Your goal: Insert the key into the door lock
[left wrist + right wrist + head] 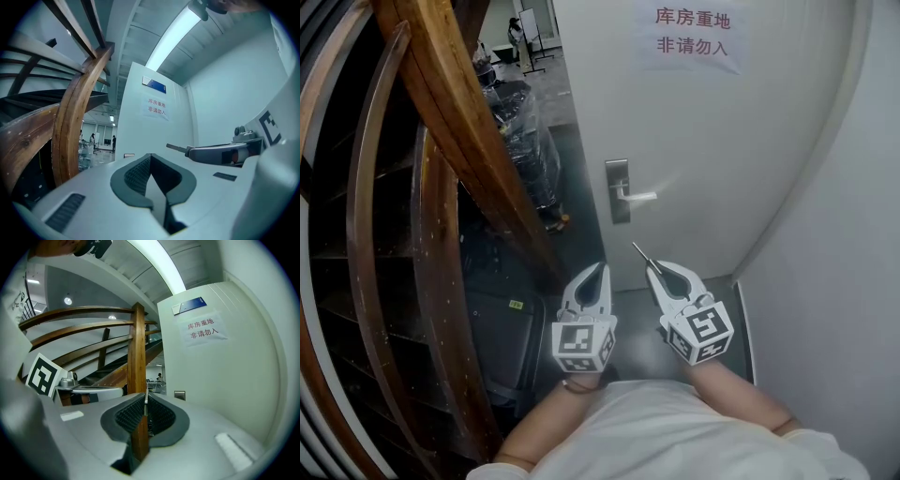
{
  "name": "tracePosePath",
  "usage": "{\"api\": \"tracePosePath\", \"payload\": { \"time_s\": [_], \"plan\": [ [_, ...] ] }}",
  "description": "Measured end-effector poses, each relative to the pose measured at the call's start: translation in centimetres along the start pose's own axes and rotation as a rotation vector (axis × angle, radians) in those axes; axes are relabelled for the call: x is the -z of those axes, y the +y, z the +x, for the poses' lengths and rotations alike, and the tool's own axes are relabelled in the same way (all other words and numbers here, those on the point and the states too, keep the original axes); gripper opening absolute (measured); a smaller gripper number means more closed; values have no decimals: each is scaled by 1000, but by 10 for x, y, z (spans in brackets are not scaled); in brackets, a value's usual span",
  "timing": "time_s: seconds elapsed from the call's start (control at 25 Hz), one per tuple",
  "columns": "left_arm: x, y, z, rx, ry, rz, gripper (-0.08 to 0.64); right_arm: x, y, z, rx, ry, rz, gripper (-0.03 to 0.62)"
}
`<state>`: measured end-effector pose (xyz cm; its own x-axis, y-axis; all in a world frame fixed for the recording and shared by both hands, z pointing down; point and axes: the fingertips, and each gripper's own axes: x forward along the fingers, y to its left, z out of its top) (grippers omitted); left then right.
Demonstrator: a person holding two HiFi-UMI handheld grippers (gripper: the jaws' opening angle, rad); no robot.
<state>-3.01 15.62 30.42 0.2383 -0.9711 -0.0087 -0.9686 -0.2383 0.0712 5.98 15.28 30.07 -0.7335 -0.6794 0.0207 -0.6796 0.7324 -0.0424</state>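
A white door (712,141) bears a paper sign with red characters and a metal lock plate with a lever handle (620,191). My right gripper (659,269) is shut on a thin metal key (639,251) that sticks out from its tips towards the door, below the lock plate. In the right gripper view the key (146,398) shows edge-on between the pads, with the lock plate (179,395) ahead to the right. My left gripper (600,269) is beside it on the left, shut with nothing held. The left gripper view shows the key (176,148) and the door (154,126).
A curved wooden stair railing (459,122) runs close on the left. Plastic-wrapped goods (525,141) stand on the floor beyond it. A pale wall (834,281) closes the right side. Past the door's left edge lies an open hall with people far off (103,140).
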Motion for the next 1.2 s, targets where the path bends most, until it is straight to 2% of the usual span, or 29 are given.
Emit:
{"api": "tracePosePath", "payload": {
  "time_s": [0.44, 0.72, 1.2],
  "plan": [
    [-6, 68, 61, 117, 30, 20, 5, 3, -22, 81, 108, -2, 44, 21],
    [-3, 104, 80, 162, 41, 15, 5, 14, -25, 109, 166, 18, 63, 21],
    [7, 130, 99, 185, 35, 3, 5, 33, -37, 141, 175, 41, 118, 21]
  ]
}}
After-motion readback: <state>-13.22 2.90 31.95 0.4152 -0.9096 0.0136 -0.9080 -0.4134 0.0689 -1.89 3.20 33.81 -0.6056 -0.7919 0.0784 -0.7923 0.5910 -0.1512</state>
